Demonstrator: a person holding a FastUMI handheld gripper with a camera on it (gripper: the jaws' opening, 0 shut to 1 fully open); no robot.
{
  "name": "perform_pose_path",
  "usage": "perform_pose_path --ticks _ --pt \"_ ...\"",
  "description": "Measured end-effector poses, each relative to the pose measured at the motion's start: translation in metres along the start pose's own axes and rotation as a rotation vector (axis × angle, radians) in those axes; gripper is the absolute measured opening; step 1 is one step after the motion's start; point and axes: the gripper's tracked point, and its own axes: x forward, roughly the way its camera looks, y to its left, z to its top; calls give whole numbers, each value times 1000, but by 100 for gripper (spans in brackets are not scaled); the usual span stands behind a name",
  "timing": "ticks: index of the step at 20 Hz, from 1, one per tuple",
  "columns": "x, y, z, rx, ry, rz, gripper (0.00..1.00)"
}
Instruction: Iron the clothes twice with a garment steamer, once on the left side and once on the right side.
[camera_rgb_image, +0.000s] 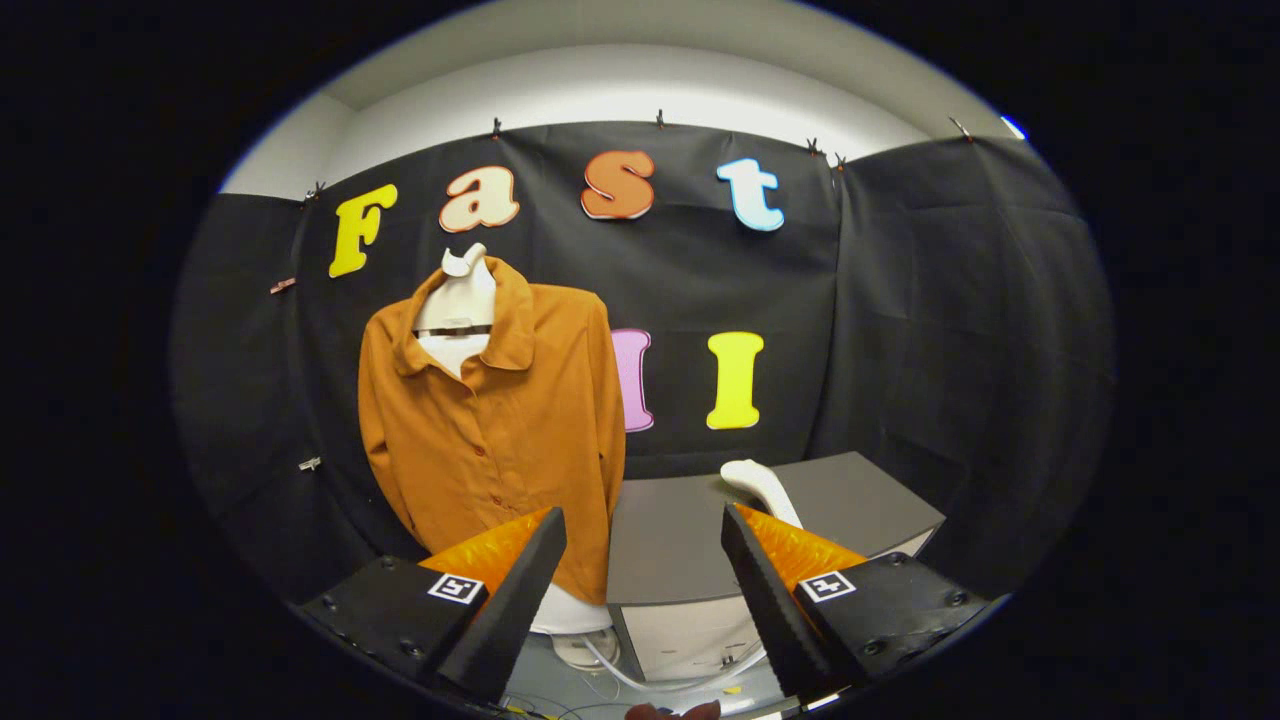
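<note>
An orange button-up shirt (490, 430) hangs on a white mannequin torso (458, 310) against the black booth wall, beyond my left finger. The white garment steamer (760, 488) lies on a grey cabinet top, just beyond my right finger, its handle curving toward me. My gripper (643, 525) is open, with a wide gap between the fingers and nothing held. The shirt's lower hem is partly hidden behind the left finger.
The grey cabinet (670, 545) with a pale front stands to the right of the shirt. A white hose (640, 670) and the mannequin's white base (575, 620) lie on the floor below. Black cloth walls close in the back and right.
</note>
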Motion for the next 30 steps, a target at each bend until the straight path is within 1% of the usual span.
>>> perform_pose_path --ticks 4,6,9,12,15,16,19,21,23,24,25,26,27,28,29,30 --pt "53 -49 -16 64 162 41 98" --pt "80 -79 -27 86 238 32 98" --pt "116 -121 -51 84 354 18 99" --pt "151 -152 -77 85 469 33 98" --pt "183 -168 -105 127 585 53 99" --pt "192 -175 -114 135 618 42 98" --pt "219 -190 -134 144 686 38 99" --pt "231 -191 -143 173 723 54 98" --pt "241 -190 -153 195 760 61 93" --pt "244 -191 -160 198 782 62 81" --pt "243 -191 -168 189 811 65 76" --pt "242 -185 -172 205 835 91 74" --pt "241 -183 -173 226 846 92 58" --pt "243 -181 -175 219 824 98 42" --pt "244 -184 -168 194 804 104 42" --pt "244 -185 -168 182 784 107 38"
